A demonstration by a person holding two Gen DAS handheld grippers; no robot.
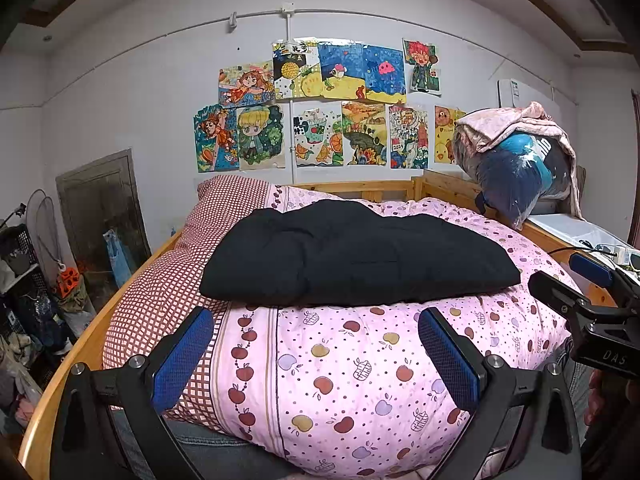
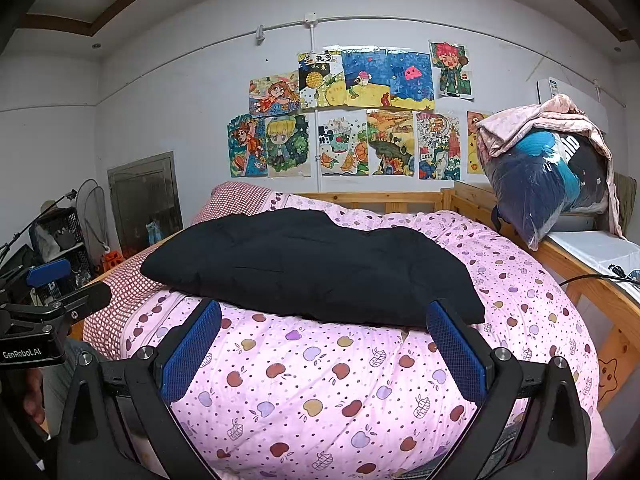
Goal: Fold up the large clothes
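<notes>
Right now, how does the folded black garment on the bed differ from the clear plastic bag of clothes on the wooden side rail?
The folded black garment lies flat on the pink apple-print quilt; the clear plastic bag of clothes sits bulging on the wooden side rail. The garment is plain black and uncovered; the bag shows blue and dark fabrics, with a pink floral cloth draped over it. Both hold clothing, and neither gripper touches either.
</notes>
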